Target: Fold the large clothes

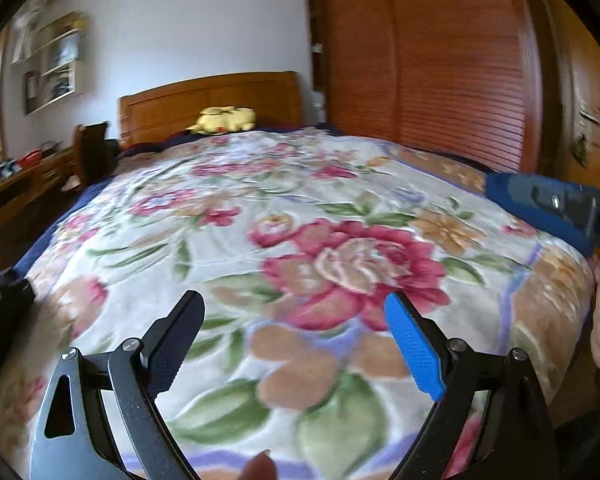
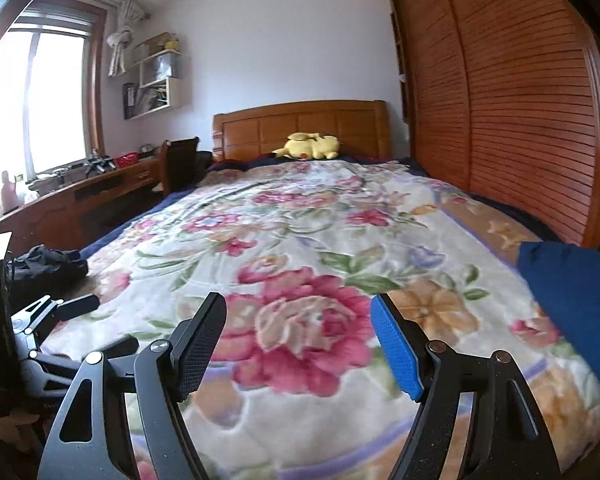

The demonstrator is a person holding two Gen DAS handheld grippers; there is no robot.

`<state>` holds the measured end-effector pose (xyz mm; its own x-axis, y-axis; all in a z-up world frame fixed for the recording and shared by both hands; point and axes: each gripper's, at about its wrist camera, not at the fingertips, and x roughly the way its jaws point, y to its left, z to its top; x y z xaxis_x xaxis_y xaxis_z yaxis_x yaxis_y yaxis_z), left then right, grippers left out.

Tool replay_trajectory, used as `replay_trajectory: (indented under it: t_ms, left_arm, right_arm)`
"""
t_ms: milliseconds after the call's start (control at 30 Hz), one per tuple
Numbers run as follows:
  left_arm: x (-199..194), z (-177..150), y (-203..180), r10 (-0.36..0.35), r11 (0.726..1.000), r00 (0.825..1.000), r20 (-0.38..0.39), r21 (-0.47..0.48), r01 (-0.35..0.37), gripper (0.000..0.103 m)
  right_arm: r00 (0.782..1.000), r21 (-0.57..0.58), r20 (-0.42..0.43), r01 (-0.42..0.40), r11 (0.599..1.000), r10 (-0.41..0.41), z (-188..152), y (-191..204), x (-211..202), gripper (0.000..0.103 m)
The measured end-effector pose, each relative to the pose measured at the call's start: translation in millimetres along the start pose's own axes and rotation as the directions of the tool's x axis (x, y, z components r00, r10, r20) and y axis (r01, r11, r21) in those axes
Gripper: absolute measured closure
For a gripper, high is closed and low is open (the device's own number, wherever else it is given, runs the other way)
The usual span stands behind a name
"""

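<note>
Left wrist view, foreground: the left gripper (image 1: 294, 336) hangs over the floral blanket (image 1: 300, 220) with its fingers spread wide and nothing between them; one pad is black, the other blue. The same gripper appears at the left edge of the right wrist view (image 2: 96, 324), low over the blanket's near left side. Right wrist view, foreground: the right gripper (image 2: 298, 344) is likewise spread wide and empty, poised above the large pink rose of the blanket (image 2: 320, 240).

Middle ground: a blue garment (image 2: 576, 304) lies on the blanket's right side, near the right gripper. In the left wrist view the right gripper (image 1: 572, 204) shows at the right edge, against the blue cloth (image 1: 512, 196); whether it touches the cloth cannot be told. A dark garment (image 2: 48, 264) lies bunched at the bed's left edge.

Background: a yellow plush toy (image 2: 310, 146) rests before the wooden headboard (image 2: 300, 124). A slatted wardrobe (image 2: 520, 100) stands along the right, a desk (image 2: 80, 196) and window (image 2: 28, 92) along the left.
</note>
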<state>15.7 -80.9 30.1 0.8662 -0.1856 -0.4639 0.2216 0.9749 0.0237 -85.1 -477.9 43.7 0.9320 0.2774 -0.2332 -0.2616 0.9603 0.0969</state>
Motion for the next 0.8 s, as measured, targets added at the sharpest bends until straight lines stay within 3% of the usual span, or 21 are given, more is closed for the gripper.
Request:
replay_trajectory:
  t_ms: [300, 800]
  left_arm:
    - [-18.9, -17.1, 44.4, 0.114, 0.988, 0.993, 0.015, -0.106, -0.112, 0.011]
    - [-25.6, -24.3, 62.4, 0.141, 0.982, 0.990, 0.026, -0.127, -0.136, 0.011]
  right_arm:
    - [1.000, -0.059, 0.006, -0.002, 0.998, 0.002, -18.8, 4.1, 29.3, 0.027]
    - [1.000, -0.061, 0.010, 0.013, 0.998, -0.012, -20.6, -11.5, 41.0, 0.027]
